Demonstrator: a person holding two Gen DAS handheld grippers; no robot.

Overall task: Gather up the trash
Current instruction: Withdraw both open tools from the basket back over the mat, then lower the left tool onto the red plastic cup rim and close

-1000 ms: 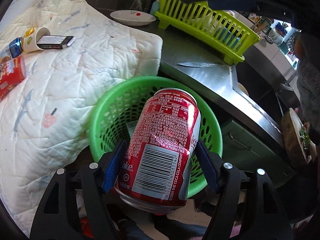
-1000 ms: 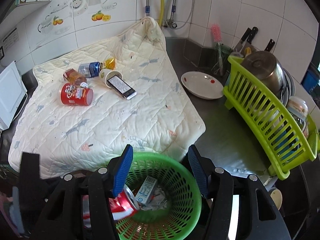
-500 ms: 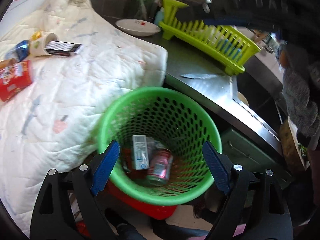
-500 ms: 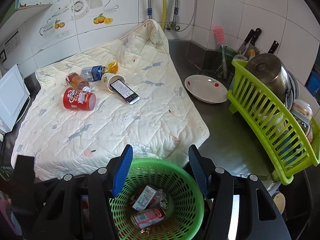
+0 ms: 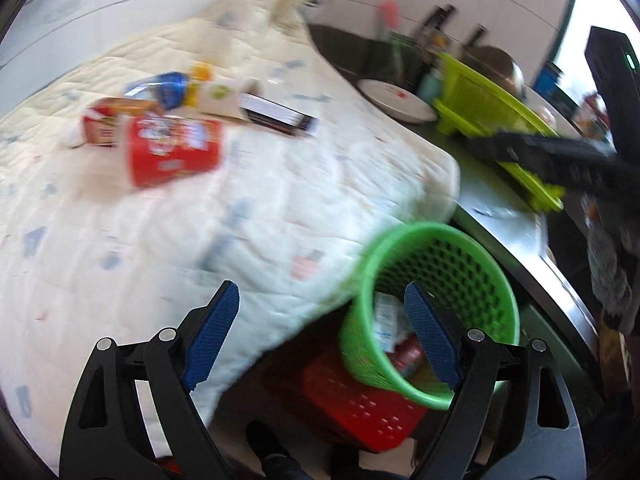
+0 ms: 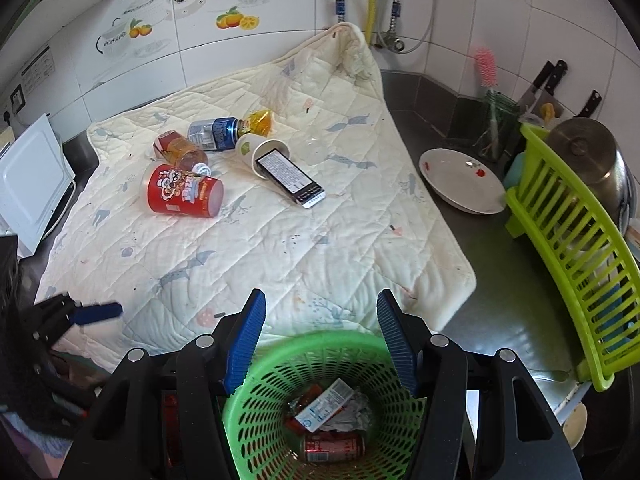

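Both tools, left (image 5: pixel 316 332) and right (image 6: pixel 320 340), gape wide, empty. Beyond the green basket (image 6: pixel 256 404), the red cup (image 6: pixel 184 192) lies on the quilt (image 6: pixel 320 248); a hurried grab might roll it off.

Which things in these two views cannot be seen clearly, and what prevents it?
- Left wrist view: motion blur smears the red snack cup; its print is unreadable.
- Right wrist view: the cola can in the green basket lies partly under the small carton and wrappers.
- Right wrist view: the left gripper is cut off; only one blue finger shows.
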